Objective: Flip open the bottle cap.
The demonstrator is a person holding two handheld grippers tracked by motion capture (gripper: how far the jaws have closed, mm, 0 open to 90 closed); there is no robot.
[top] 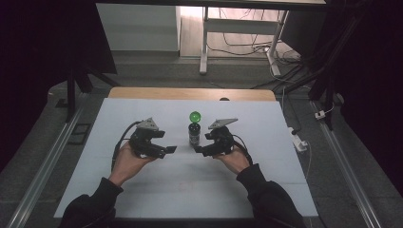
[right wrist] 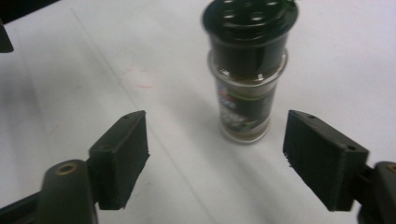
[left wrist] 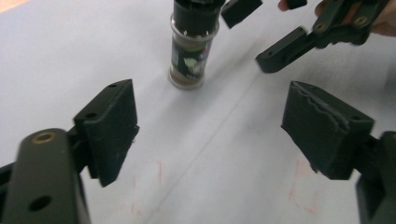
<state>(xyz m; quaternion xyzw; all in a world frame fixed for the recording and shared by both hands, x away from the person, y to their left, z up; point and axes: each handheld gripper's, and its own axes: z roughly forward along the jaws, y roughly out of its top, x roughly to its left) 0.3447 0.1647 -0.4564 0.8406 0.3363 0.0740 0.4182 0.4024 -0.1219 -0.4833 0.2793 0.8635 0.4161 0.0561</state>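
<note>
A small glass spice jar (top: 194, 134) with a black lid stands upright on the white table top (top: 142, 190), near the middle. A green ball (top: 195, 116) shows just past the jar; whether the two touch I cannot tell. My left gripper (top: 171, 149) is held to the jar's left, open, with nothing between its jaws. In the left gripper view its jaws (left wrist: 210, 126) are wide apart and the jar (left wrist: 191, 51) stands ahead of them. My right gripper (top: 198, 151) sits close to the jar's near right side, open and empty. In the right gripper view (right wrist: 217, 158) the jar (right wrist: 246, 79) stands just beyond the jaws.
The table's wooden far edge (top: 190, 93) runs behind the ball. A white power strip (top: 297, 141) lies off the table's right edge. Metal rails (top: 47, 161) flank the table on the floor. Desk legs and cables (top: 237, 42) stand farther back.
</note>
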